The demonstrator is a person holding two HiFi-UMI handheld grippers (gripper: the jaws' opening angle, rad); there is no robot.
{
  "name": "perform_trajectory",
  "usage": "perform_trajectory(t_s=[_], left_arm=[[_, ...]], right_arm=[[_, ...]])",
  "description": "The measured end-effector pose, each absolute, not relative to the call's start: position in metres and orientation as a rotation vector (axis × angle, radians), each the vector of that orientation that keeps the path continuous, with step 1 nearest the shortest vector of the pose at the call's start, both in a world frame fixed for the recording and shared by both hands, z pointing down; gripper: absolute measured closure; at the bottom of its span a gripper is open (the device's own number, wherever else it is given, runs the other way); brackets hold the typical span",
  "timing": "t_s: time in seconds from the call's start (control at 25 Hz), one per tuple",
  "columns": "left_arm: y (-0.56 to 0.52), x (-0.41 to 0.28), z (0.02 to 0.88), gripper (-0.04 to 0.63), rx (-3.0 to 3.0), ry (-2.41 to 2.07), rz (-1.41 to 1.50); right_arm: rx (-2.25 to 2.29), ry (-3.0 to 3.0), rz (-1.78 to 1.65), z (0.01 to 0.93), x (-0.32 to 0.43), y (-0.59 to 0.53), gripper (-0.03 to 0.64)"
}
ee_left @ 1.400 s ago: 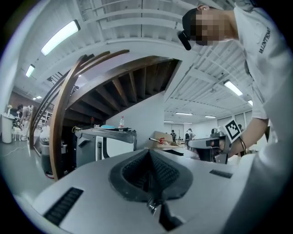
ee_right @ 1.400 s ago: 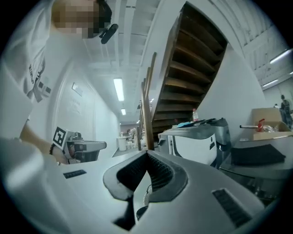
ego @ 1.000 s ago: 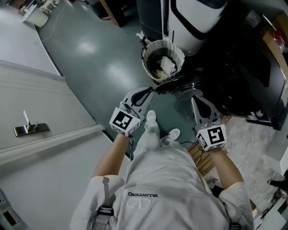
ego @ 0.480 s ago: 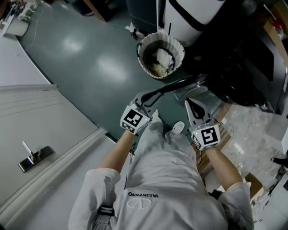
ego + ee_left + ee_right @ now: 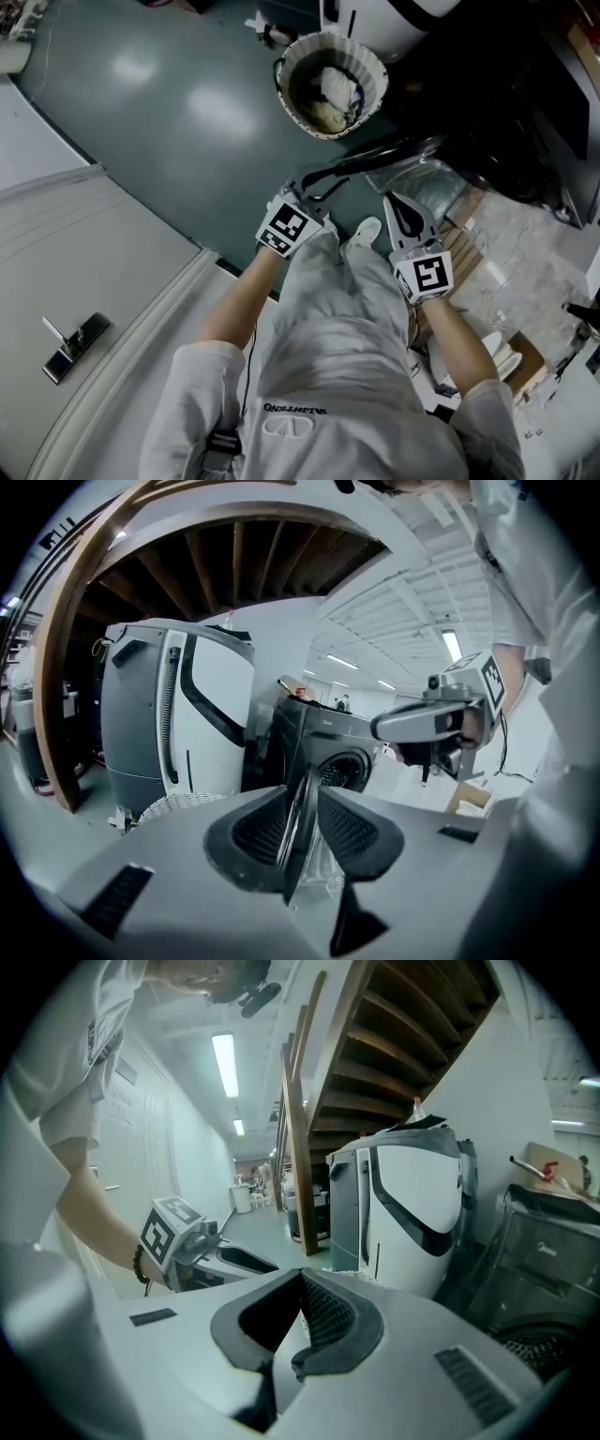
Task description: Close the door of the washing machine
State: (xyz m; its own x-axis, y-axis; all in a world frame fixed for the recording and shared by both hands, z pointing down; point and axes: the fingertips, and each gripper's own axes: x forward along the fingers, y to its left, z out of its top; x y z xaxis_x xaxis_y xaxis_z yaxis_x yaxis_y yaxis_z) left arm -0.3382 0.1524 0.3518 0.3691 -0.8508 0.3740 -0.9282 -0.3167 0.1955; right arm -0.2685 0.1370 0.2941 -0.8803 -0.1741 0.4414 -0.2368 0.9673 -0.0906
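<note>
The dark washing machine (image 5: 330, 754) stands with its round door (image 5: 375, 165) swung open, and the door's glass bowl (image 5: 427, 187) shows in the head view. My left gripper (image 5: 314, 185) is at the door's outer rim. In the left gripper view the thin rim (image 5: 302, 819) stands between the jaws. They have just been opening and do not clamp it, so the gripper is open. My right gripper (image 5: 396, 204) is shut and empty, beside the glass bowl. The machine's front (image 5: 548, 1269) lies to its right.
A white laundry basket (image 5: 330, 82) with clothes stands on the green floor just beyond the door. A tall white and grey appliance (image 5: 178, 714) is next to the washing machine. The person's legs and shoes (image 5: 364, 232) are between the grippers. Cardboard and plastic sheeting (image 5: 525, 272) lie at right.
Both grippers have sunk lower as the person bends. The left jaws, shut a second ago, have opened with the door's rim between them. The right gripper stays shut.
</note>
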Motion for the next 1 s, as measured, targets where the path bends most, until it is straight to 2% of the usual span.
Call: perform_trajectory(t_s=[0.56,1.0], left_arm=[[0.124,-0.32,0.465,0.502,2.283,-1.442,0.395],[0.115,-0.31,0.518,0.502,2.324,-1.371,0.54]], right_arm=[[0.269,-2.621,0.284,0.4,-0.272,0.127,0.606],[0.298,-2.596,0.374,0.442,-0.267,0.13,0.606]])
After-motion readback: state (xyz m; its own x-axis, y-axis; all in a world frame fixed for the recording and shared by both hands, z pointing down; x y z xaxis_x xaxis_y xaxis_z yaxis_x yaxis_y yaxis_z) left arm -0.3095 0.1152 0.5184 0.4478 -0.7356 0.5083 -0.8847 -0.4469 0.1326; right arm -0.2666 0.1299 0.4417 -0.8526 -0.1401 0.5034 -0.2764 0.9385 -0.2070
